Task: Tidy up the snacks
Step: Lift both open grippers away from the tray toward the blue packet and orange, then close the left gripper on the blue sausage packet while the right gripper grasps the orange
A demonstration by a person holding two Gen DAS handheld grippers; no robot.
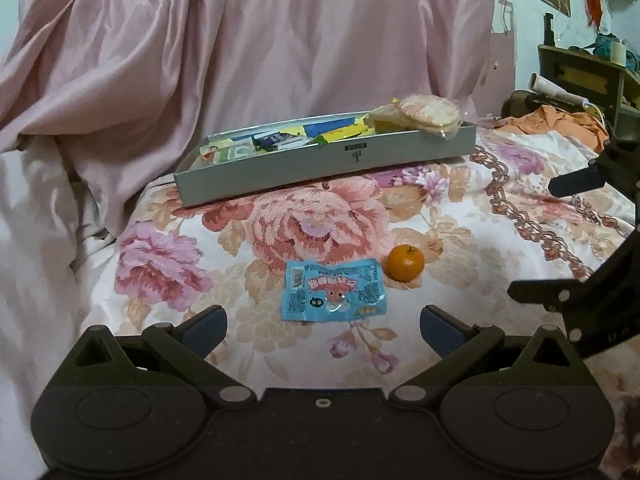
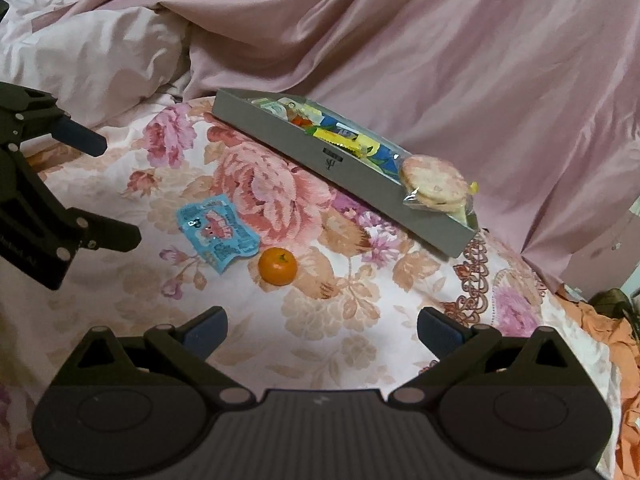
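Observation:
A blue snack packet (image 1: 334, 291) (image 2: 217, 233) lies flat on the floral bedspread, with a small orange (image 1: 405, 263) (image 2: 277, 266) just right of it. Behind them a grey box (image 1: 320, 164) (image 2: 344, 176) holds several wrapped snacks, and a bag of round crackers (image 1: 428, 114) (image 2: 434, 188) rests on its right end. My left gripper (image 1: 323, 326) (image 2: 108, 192) is open, hovering just short of the blue packet. My right gripper (image 2: 322, 330) (image 1: 556, 236) is open too, a little before the orange, empty.
A rumpled pink quilt (image 1: 240, 40) (image 2: 440, 40) rises behind the box. Orange cloth (image 1: 560, 120) (image 2: 624, 344) lies at the bed's right edge. Wooden furniture (image 1: 584, 68) with clutter stands at the far right. Floral bedspread (image 1: 320, 220) stretches between the grippers and the box.

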